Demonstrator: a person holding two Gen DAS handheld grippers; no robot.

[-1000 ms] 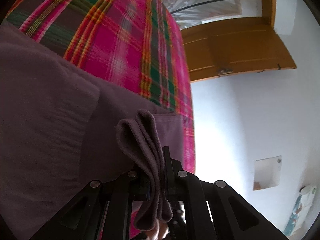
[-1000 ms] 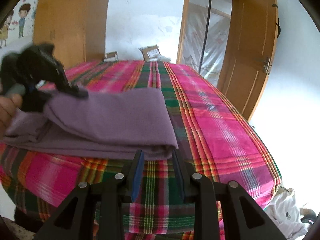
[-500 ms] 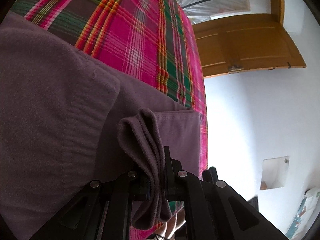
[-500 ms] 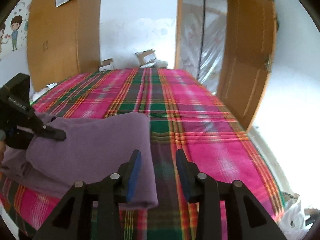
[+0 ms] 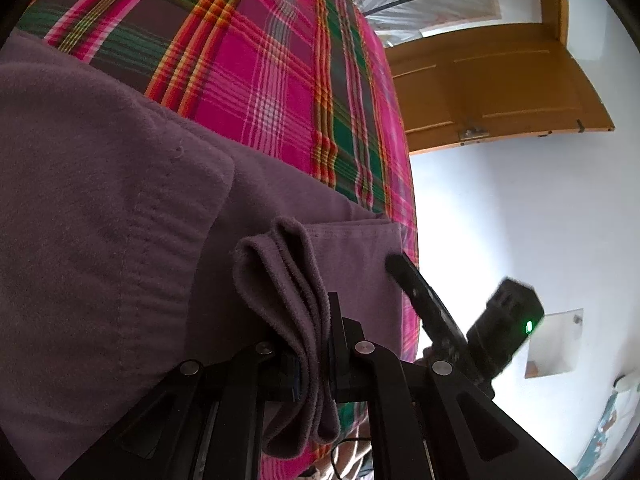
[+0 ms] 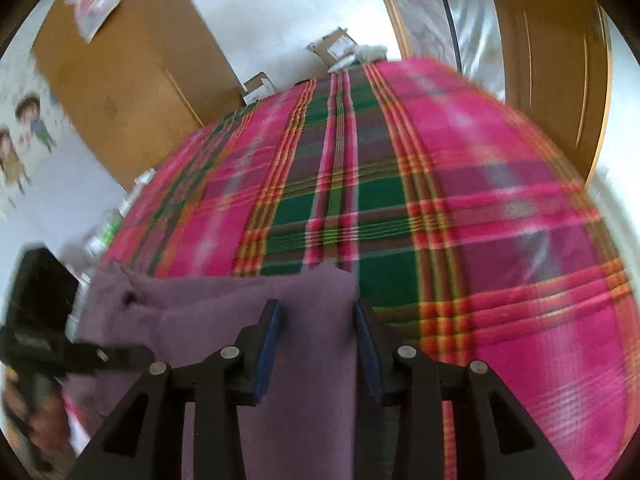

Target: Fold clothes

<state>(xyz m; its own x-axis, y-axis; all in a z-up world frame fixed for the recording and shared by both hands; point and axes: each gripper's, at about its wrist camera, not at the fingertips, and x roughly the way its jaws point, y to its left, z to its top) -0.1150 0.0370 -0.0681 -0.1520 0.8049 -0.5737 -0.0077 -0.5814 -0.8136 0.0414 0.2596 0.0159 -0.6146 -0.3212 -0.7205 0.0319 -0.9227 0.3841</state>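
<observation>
At the near edge of the bed (image 6: pixel 500 208), on its pink-and-green plaid cover: one purple garment (image 5: pixel 104 208), fleece-like, partly folded, lying in several flat layers with one corner reaching the bed's side edge.

Handling, as judged: soft, limp, light; no stiffness to carry a fold by itself, so any unsupported part will droop. Napped surface looks grippy rather than slippery. Not fragile. Thick where layers stack, so a pinch takes a bulky wad.

Hold points: hemmed edges and corners. One bunched fold is already taken; the free corner near the bed's side edge is the natural second hold.

Left gripper (image 5: pixel 316 336): fingers nearly together, clamped on a doubled-over fold of the garment, whose loop stands up between them and whose tail hangs below.

Right gripper (image 6: pixel 316 332): fingers parted to a middling gap, having just been opening, then steady; purple cloth shows between them, but the pads do not seem to press on it. View blurred, so contact is uncertain. In the left wrist view, this gripper's finger tip sits at the garment's free corner.

Surroundings: wooden door (image 5: pixel 492 92) beyond the bed's far side; wooden wardrobe (image 6: pixel 120 76) and small boxes (image 6: pixel 336 46) past the bed's far end; white wall (image 5: pixel 520 208).

Obstructions: none on the cover ahead of the garment. The only crowding is the two grippers working close together at the same edge.
</observation>
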